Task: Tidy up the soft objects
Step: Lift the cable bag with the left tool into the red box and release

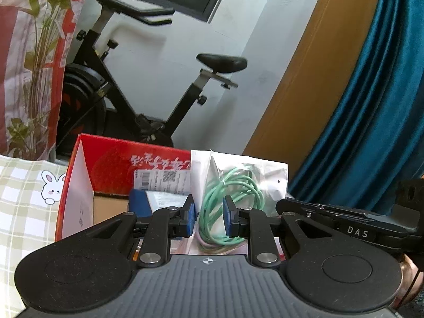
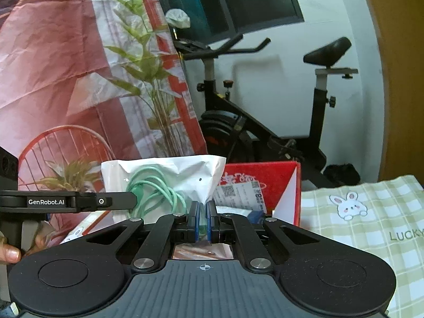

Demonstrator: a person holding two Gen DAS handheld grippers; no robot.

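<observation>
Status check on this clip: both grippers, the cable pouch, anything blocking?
Left gripper clamped on the pouch across the green cable. Right gripper shut on the pouch edge. Red box open behind; nothing blocking.

Even, soft daylight; sharp centres, with fisheye bending and slight blur at edges.

Two handheld grippers of matching build. Left gripper: matte black linkage arms, blue ribbed pads on the fingers, silver round pivot screws, grey ribbed base plate with a small white crosshair mark, round black discs at either side. Right gripper: same black arms, blue pads, silver screws, grey ribbed plate and crosshair. Side views: white lettering "DAS" on the right unit's body, "GenRobot.AI" on the left unit's body beside a small round screw. Fingers of a hand on a black-and-grey handle.
</observation>
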